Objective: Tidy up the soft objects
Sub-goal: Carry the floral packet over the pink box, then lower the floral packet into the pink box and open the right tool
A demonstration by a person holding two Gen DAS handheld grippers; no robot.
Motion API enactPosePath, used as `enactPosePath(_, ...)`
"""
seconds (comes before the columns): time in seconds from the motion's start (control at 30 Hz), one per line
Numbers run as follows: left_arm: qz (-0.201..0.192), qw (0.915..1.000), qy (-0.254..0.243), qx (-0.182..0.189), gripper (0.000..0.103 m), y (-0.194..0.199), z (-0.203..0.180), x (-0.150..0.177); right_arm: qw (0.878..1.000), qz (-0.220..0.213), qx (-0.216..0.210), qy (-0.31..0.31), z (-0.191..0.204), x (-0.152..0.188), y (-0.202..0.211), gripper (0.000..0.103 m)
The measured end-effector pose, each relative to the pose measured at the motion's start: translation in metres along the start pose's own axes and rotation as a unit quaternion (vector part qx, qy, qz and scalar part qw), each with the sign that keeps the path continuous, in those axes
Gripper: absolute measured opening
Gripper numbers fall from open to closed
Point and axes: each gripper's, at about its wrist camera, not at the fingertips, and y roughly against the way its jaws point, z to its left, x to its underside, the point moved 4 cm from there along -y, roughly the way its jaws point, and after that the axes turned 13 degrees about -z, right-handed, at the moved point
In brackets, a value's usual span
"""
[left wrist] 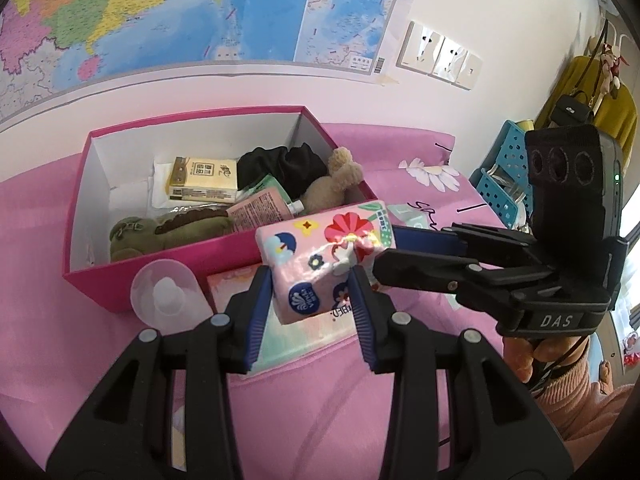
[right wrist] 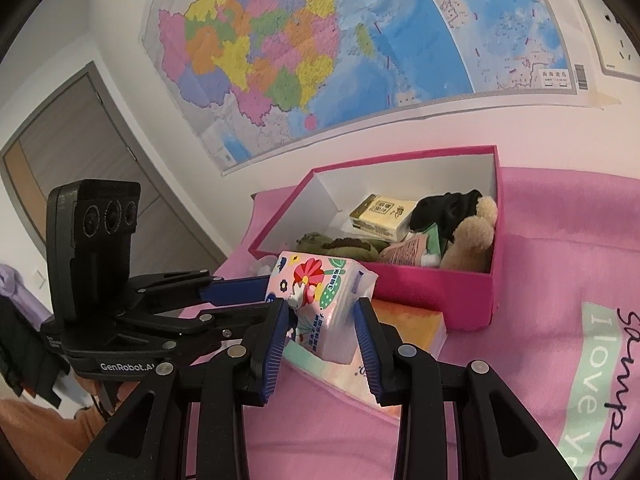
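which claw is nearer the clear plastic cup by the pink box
Left. The left claw, shut on the floral tissue pack, sits just right of the clear cup. The right claw grips the same pack from its far side, farther from the cup.

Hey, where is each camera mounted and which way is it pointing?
Left wrist: rides the left gripper, facing the floral pink tissue pack and magenta cardboard box; right gripper and hand show.
Right wrist: rides the right gripper, facing the same pack; left gripper shows.
Shared: pack, box, wall map.
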Motion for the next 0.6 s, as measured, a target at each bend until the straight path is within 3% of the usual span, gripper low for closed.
enactPosePath(0.6,0.002,1.0,-0.004,-0.005,0.041,-0.012,0.002,-0.013,1.0,-0.013,0.0,0.004,-0.005,-0.017,-0.005,0.035)
